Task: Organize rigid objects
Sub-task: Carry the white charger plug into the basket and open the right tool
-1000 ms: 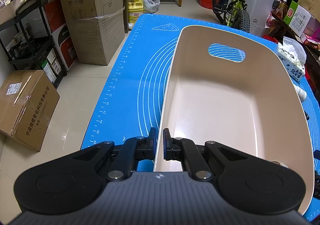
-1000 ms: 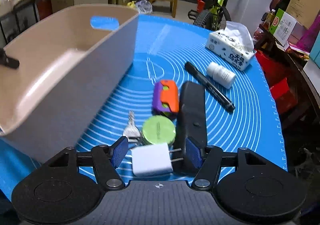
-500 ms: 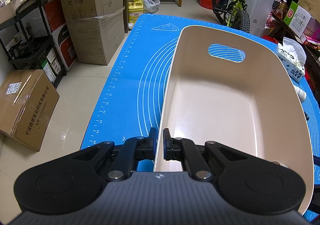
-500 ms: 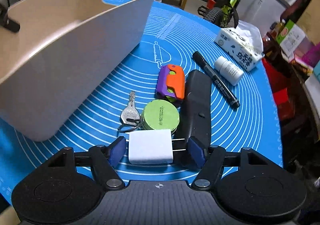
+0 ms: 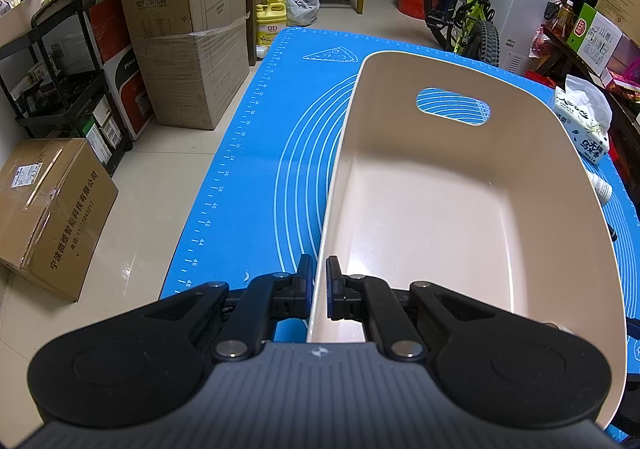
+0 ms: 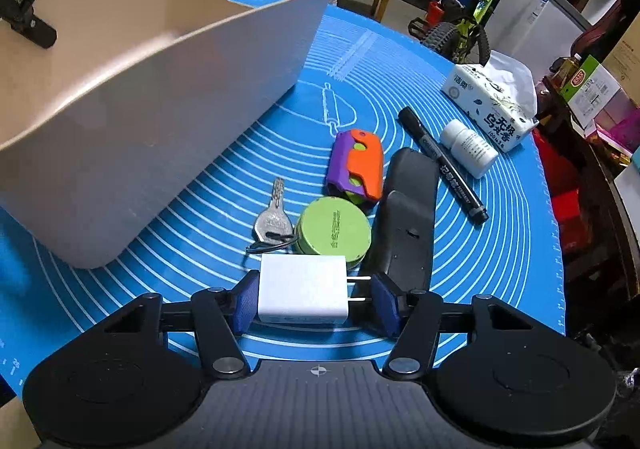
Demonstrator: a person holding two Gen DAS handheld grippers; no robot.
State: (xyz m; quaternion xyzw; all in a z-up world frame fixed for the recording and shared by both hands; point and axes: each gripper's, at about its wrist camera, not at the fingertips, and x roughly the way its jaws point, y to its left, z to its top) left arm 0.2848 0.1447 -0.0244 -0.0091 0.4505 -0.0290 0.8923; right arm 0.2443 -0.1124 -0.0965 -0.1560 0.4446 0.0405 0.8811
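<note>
Charger [image 6: 302, 289] sits btwn right gripper [image 6: 316, 299] jaws, which just closed in.

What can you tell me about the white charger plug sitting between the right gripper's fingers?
The white, boxy plastic charger plug lies flat on the blue silicone mat, its two metal prongs pointing sideways at one blue finger pad. The right gripper has just been closing around it: the other pad meets its flat end, and the prong tips reach the near pad. It sits just in front of the round green tin.

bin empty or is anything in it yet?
Empty. The left wrist view shows the beige bin with a bare floor. The white charger, key and green tin lie outside on the blue mat.
</note>
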